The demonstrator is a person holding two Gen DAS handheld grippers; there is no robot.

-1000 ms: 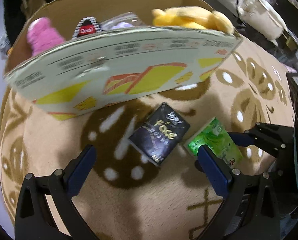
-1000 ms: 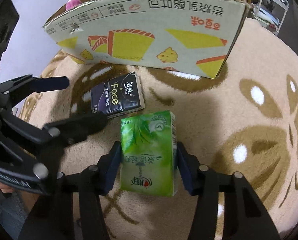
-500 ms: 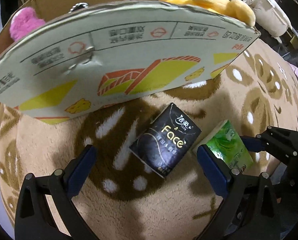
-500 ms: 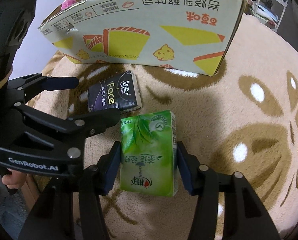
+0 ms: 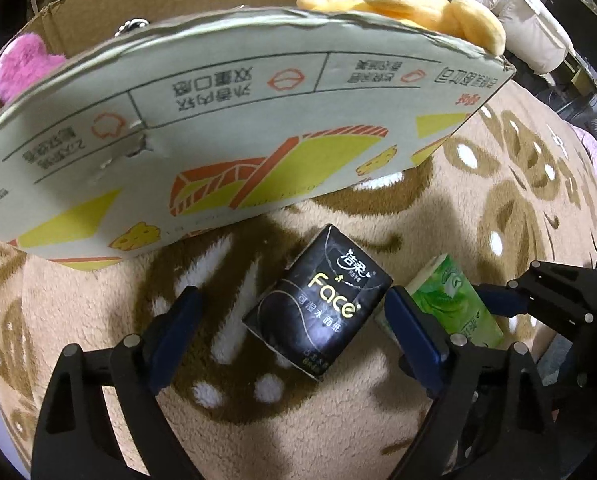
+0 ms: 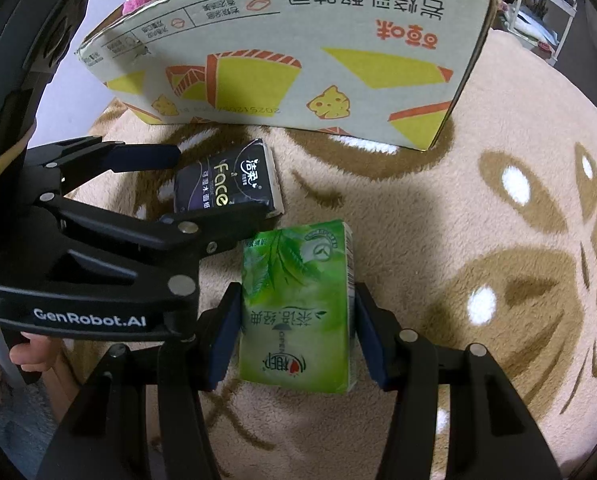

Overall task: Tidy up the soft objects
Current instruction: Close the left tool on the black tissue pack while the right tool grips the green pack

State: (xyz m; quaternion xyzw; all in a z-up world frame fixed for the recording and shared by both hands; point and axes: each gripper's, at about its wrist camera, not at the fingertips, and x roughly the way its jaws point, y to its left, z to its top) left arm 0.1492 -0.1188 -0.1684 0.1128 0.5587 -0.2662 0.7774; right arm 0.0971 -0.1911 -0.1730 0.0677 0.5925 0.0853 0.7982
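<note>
A black "Face" tissue pack (image 5: 318, 312) lies on the beige rug, also in the right wrist view (image 6: 226, 184). My left gripper (image 5: 294, 320) is open, its fingers on either side of the pack with gaps to it. A green tissue pack (image 6: 296, 308) lies just right of the black one, also in the left wrist view (image 5: 454, 304). My right gripper (image 6: 294, 332) is shut on the green pack, pads against both its sides. The cardboard box (image 5: 238, 120) stands right behind, holding a pink plush (image 5: 22, 68) and a yellow plush (image 5: 410, 8).
The patterned beige rug (image 6: 498, 240) spreads to the right of the packs. The box's printed front wall (image 6: 298, 60) rises close behind the packs. A white sofa (image 5: 538, 28) and a white rack (image 6: 538, 8) stand far back.
My left gripper has moved forward and down, so its fingers now straddle the black pack. The right gripper and green pack have hardly moved.
</note>
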